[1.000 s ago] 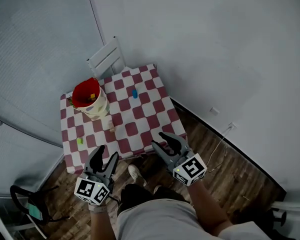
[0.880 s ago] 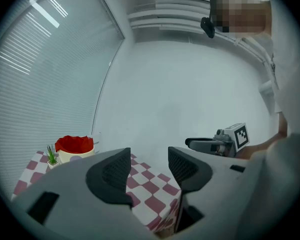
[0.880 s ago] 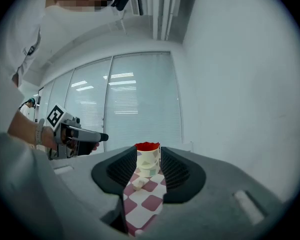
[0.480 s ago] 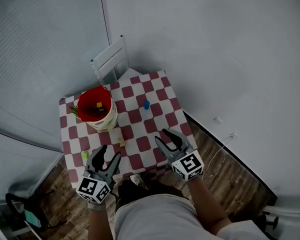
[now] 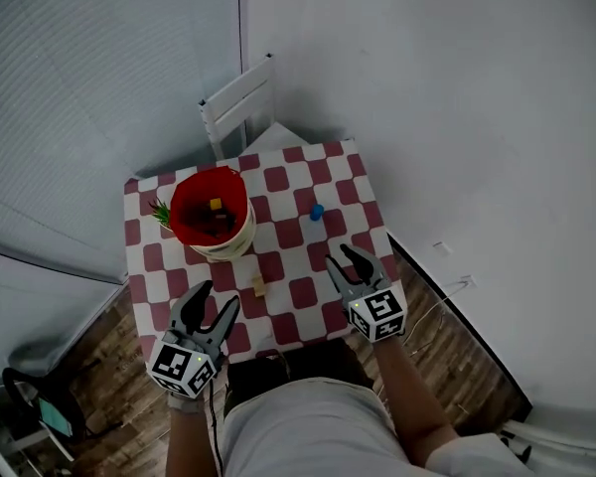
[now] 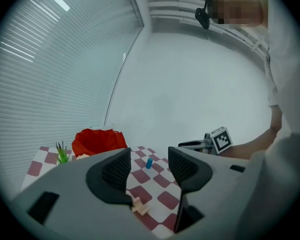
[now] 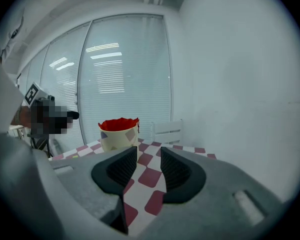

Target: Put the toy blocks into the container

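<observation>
A cream container with a red lining (image 5: 211, 212) stands on the left part of the checkered table (image 5: 288, 235), with several small blocks inside it. A blue block (image 5: 316, 212) stands upright to its right. A tan block (image 5: 259, 287) lies nearer the front edge. My left gripper (image 5: 211, 304) hovers open and empty over the front left edge. In the left gripper view the tan block (image 6: 140, 206) lies just below the jaws, with the blue block (image 6: 149, 163) farther off. My right gripper (image 5: 346, 260) is open and empty at the front right, pointing toward the container (image 7: 119, 132).
A white chair (image 5: 240, 107) stands behind the table against the wall. A small green plant-like toy (image 5: 161, 212) sits at the container's left side. Wooden floor (image 5: 99, 336) surrounds the table. A dark object (image 5: 40, 405) lies on the floor at the lower left.
The table has drawn nearer in the head view. Both grippers have moved forward from beyond the table's front edge to over it. Their jaws stay open.
</observation>
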`<state>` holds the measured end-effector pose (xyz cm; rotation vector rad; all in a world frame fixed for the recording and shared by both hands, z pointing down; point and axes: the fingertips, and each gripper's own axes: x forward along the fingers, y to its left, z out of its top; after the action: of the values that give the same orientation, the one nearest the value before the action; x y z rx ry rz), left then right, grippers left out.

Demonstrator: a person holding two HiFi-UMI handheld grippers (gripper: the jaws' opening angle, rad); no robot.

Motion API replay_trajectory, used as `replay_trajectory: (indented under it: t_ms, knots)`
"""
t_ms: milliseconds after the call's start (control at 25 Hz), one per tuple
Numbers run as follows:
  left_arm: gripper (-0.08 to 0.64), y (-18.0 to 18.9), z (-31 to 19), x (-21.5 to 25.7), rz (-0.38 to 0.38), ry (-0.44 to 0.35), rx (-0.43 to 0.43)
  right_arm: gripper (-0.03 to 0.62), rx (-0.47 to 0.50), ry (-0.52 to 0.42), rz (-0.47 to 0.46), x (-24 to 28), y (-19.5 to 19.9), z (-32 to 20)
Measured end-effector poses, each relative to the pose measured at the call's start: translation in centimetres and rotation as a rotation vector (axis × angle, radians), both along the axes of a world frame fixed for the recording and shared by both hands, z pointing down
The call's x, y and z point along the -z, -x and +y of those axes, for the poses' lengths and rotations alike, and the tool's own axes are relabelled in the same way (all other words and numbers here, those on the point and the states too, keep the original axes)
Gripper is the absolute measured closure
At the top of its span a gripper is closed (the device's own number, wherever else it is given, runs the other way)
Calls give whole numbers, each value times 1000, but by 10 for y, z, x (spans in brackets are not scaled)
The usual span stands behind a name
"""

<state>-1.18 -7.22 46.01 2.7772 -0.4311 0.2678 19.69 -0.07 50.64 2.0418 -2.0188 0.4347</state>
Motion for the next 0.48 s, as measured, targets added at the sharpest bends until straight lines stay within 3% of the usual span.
replay_trajectory:
  t_ms: [240, 480]
  knots:
    - [341, -4, 1, -12, -48, 23, 57, 460, 40, 86, 4, -39, -24, -28]
    - [341, -6, -1, -27, -88, 64, 179, 460, 100, 147, 1, -75, -49, -51]
